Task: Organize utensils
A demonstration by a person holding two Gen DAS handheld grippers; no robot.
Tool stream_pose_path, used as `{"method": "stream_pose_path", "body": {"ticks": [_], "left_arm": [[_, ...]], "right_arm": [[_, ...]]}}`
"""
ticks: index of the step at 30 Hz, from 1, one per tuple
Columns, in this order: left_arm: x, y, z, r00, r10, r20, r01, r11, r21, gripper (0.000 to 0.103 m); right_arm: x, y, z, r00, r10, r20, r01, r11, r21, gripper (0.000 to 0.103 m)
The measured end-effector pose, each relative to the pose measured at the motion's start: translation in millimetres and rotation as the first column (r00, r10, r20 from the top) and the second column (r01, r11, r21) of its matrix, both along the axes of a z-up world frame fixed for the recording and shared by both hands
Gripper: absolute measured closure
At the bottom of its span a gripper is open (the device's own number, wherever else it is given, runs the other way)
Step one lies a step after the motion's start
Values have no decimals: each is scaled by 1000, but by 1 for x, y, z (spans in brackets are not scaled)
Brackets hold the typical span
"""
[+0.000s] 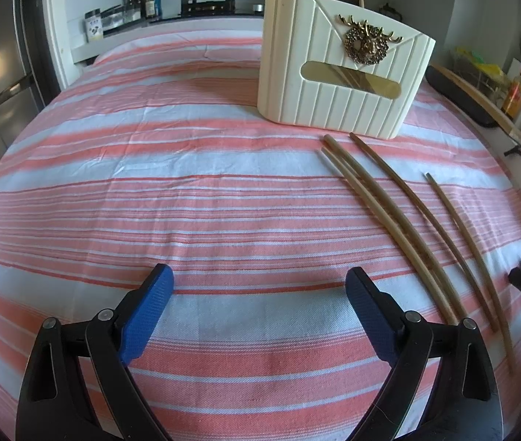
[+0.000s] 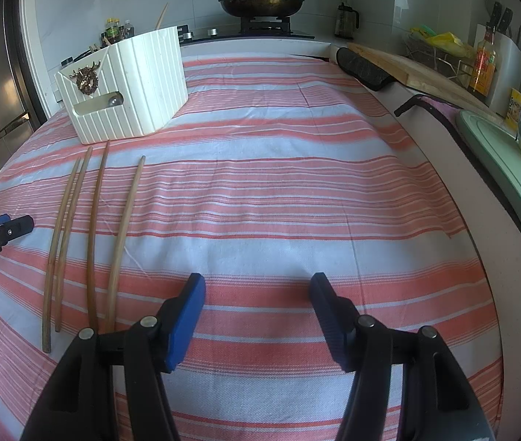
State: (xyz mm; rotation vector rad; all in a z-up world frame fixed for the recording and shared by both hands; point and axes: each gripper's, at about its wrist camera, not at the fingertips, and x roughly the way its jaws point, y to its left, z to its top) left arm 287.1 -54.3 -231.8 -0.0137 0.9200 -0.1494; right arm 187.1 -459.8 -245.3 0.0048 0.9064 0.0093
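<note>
Four long, thin, brown wooden chopsticks [image 1: 400, 228] lie loose on the bench, which is covered by a red-and-white striped cloth [image 1: 187, 191]. Two of them lie touching side by side; the other two lie a little apart, all pointing roughly toward the cream ribbed plastic utensil holder with a gold deer emblem [image 1: 337, 73] standing just beyond their far tips. A few stick ends rise from the holder's top, so some utensils seem to be in it already, though how many cannot be told.

The left claw [image 1: 260, 286] hovers over bare cloth to the left of the chopsticks, spread wide and holding nothing. The right claw [image 2: 256, 290] hangs over cloth to their right, also wide and empty.

By this reckoning the job is partly done: four chopsticks are left to pick up and stand in the holder.
</note>
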Motion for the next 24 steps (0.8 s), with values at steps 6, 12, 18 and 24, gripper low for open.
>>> {"method": "stream_pose_path", "body": {"ticks": [6,12,18,24], "left_arm": [[0,-1,0,1000,0,-1,0,1000,4,8],[0,-1,0,1000,1,-1,-1,1000,4,7],[0,-1,0,1000,0,-1,0,1000,4,7],[0,-1,0,1000,4,-1,-4,1000,2,6]], "right_arm": [[0,0,0,1000,0,0,0,1000,0,42],[0,0,0,1000,0,0,0,1000,0,42],[0,0,0,1000,0,0,0,1000,0,42],[0,0,0,1000,0,0,0,1000,1,42]]}}
